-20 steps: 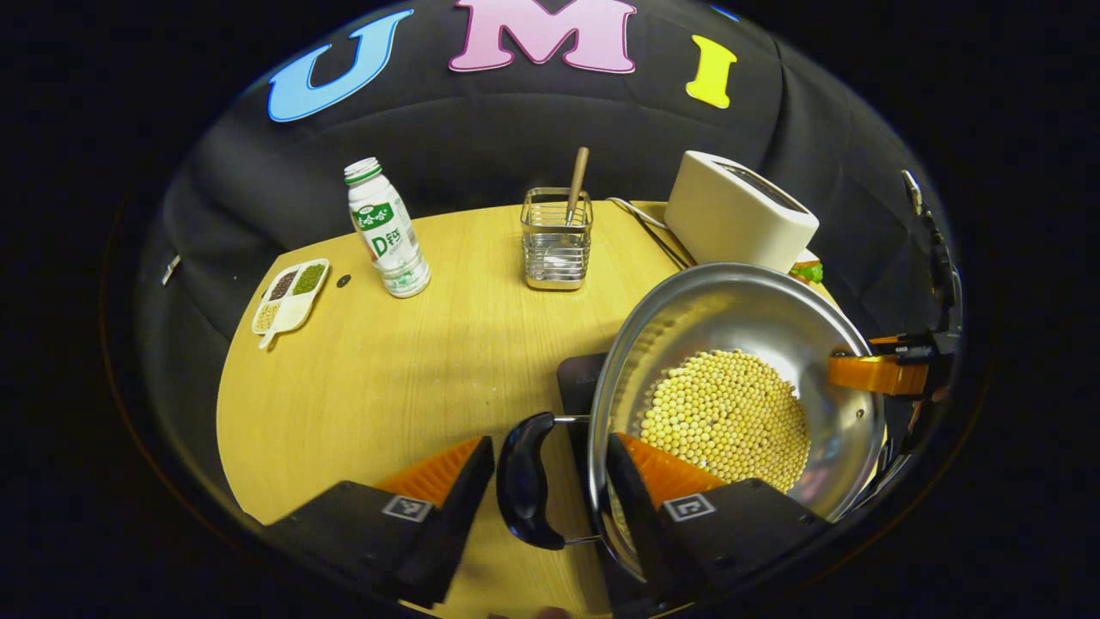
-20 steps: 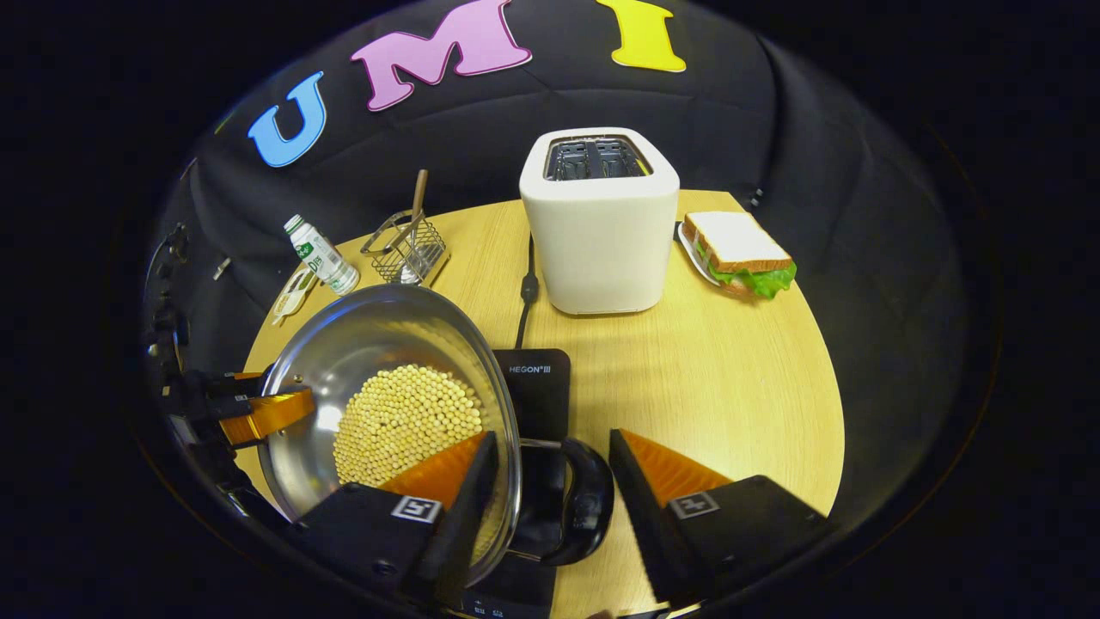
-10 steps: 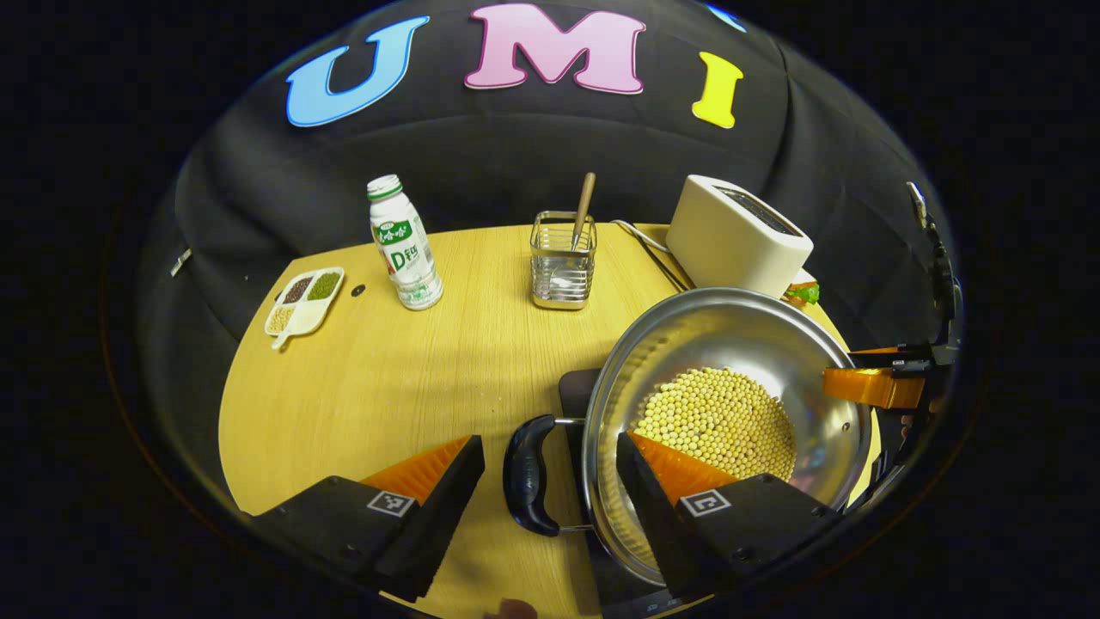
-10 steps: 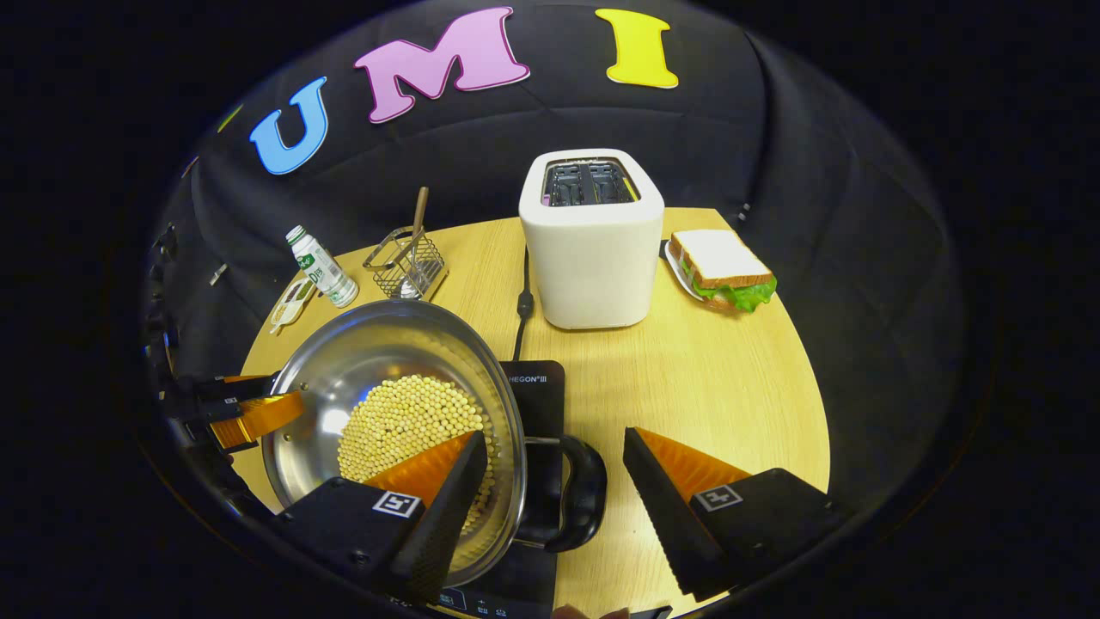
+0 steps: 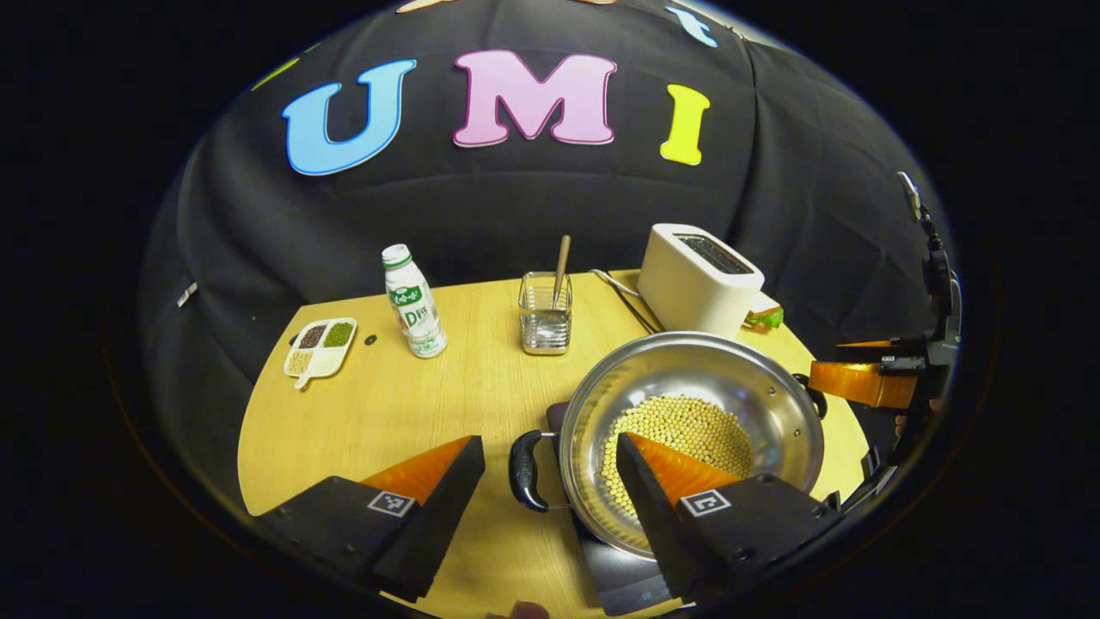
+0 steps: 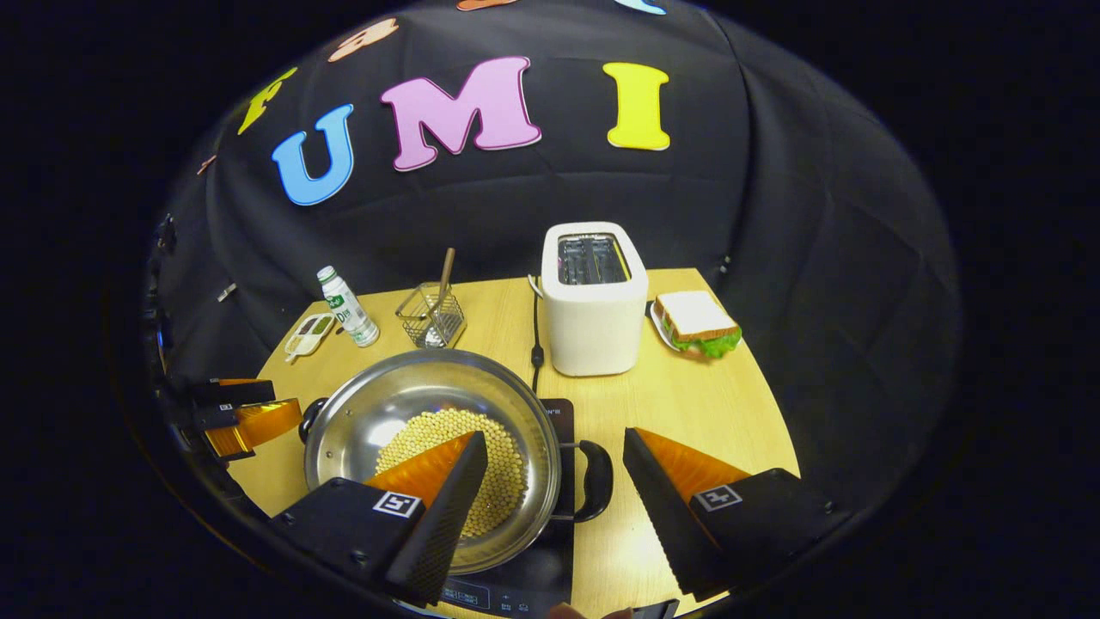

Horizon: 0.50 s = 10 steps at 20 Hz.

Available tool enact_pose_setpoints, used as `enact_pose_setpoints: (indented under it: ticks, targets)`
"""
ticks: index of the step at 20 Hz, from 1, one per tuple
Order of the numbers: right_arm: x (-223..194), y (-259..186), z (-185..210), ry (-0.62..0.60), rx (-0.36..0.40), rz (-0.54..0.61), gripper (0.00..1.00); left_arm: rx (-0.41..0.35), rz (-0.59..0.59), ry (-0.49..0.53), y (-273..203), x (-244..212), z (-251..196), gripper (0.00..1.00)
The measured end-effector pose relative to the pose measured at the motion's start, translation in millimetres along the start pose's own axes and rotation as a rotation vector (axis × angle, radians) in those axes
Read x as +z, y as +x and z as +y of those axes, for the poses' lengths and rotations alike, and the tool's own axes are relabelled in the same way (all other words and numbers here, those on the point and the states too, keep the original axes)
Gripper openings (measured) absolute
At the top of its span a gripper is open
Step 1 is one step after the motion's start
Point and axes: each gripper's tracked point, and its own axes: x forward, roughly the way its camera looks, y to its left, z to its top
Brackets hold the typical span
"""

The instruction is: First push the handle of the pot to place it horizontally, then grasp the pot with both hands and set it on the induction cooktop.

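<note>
Pot (image 5: 687, 430) sits on cooktop (image 6: 550, 567) near the tabletop's front edge. Your left tongs (image 5: 550, 481) and right tongs (image 6: 554, 481) are spread, so snagging a handle (image 5: 522, 471) could spill beans.

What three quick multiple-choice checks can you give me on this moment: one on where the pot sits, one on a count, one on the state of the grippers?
1. Where does the pot sit?
A. on the induction cooktop
B. on top of the toaster
C. on the floor

2. How many slots does the toaster have on top?
A. one
B. two
C. four

3. How do the left gripper and the right gripper stand?
A. both shut on the pot's handles
B. left shut, right open
C. both open, off the handles

Answers:
1. A: the dark cooktop shows under the pot's base in both gripper views.
2. B: the right gripper view shows two slots side by side.
3. C: each gripper's fingers stand wide apart, with a black pot handle in the gap untouched.
</note>
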Motion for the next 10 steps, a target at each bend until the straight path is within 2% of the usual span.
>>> enact_pose_setpoints:
  ticks: [4,10]
  targets:
    - [31.7,-38.8,19.2,-0.052,-0.001,-0.120,0.99,-0.004,-0.087,-0.025,-36.8,21.5,9.0,0.96]
    - [75.8,-111.3,54.2,-0.057,-0.003,-0.308,0.98,0.009,-0.240,-0.048,-105.1,54.9,31.7,0.96]
